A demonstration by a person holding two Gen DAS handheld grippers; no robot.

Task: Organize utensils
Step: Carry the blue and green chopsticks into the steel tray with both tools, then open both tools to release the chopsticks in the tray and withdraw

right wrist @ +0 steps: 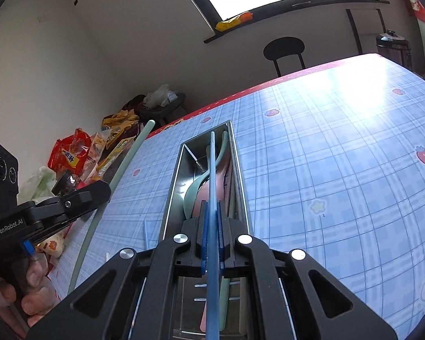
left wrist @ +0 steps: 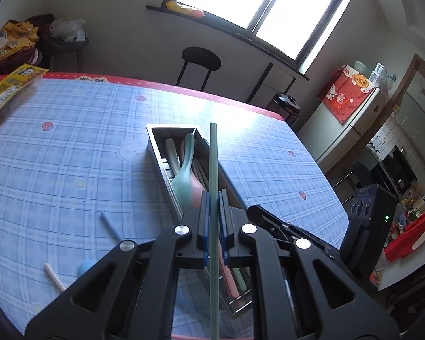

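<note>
My left gripper (left wrist: 212, 195) is shut on a long green chopstick (left wrist: 213, 155) that points forward over the metal utensil tray (left wrist: 172, 127). A green spoon (left wrist: 184, 175), a pink spoon and several sticks lie in that tray. My right gripper (right wrist: 211, 206) is shut on a blue chopstick (right wrist: 212, 164), held lengthwise above the same tray (right wrist: 171, 189). In the right wrist view the left gripper (right wrist: 96, 195) hangs to the tray's left with the green chopstick (right wrist: 121, 167) slanting through it. The right gripper (left wrist: 257, 212) shows beside the tray's right side.
Left of the tray on the blue plaid tablecloth lie a thin blue stick (left wrist: 110, 226), a white stick (left wrist: 53, 276) and a pale blue piece (left wrist: 85, 266). Snack packets (right wrist: 70, 153) crowd the far left corner. A black chair (left wrist: 201, 59) stands beyond the red table edge.
</note>
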